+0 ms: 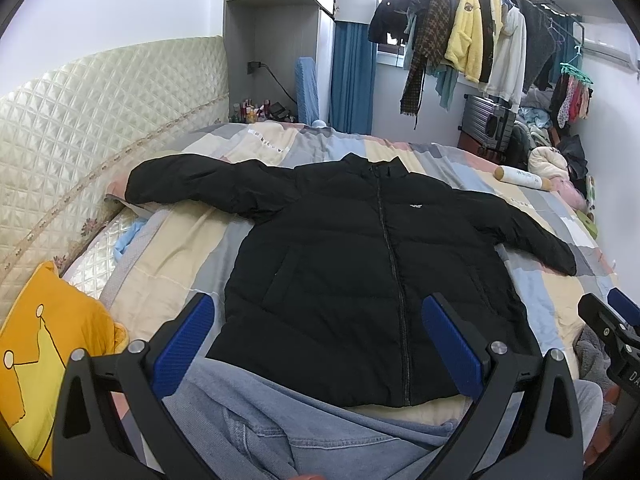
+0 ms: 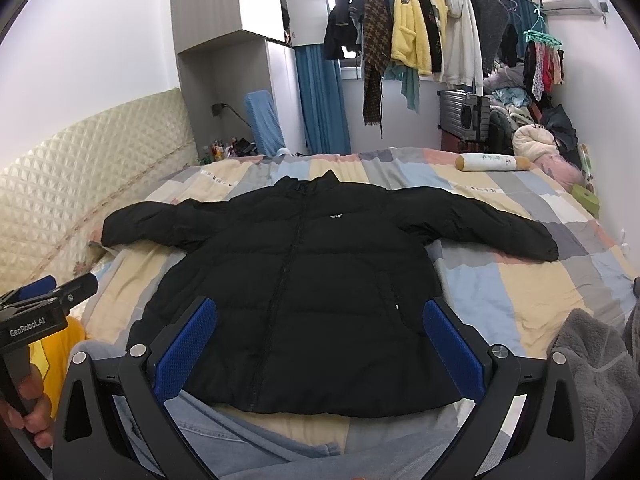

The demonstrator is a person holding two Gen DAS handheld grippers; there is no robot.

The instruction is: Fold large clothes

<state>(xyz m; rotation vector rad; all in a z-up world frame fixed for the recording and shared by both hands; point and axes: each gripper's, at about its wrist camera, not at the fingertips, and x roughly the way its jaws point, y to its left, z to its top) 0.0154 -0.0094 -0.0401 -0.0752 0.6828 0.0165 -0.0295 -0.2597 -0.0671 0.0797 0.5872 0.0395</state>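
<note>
1. left wrist view: your left gripper (image 1: 318, 328) hangs over the near hem of the black puffer jacket (image 1: 360, 264), blue fingers (image 1: 184, 344) spread wide with nothing between them. the jacket lies flat and face up on the patchwork bedspread (image 1: 180, 248), zip closed, collar away from you, both sleeves stretched out to the sides. denim-covered legs (image 1: 260, 420) fill the bottom of the frame, just below the hem. a yellow cushion (image 1: 44, 352) sits at your left beside the quilted headboard (image 1: 88, 120). the tip of your right gripper (image 1: 612, 320) pokes in at the right edge.

2. right wrist view: your right gripper (image 2: 320, 330) is also over the hem, fingers (image 2: 452, 344) wide apart and holding nothing. the jacket (image 2: 312, 280) sits centred on the bedspread (image 2: 520, 280), a small white label on its chest. a grey fleece (image 2: 592, 380) is bunched at the right, near the hem. your left hand (image 2: 32, 408) grips the other gripper's handle at the left edge. clothes hang on a rack (image 2: 420, 28) past the bed.
</note>
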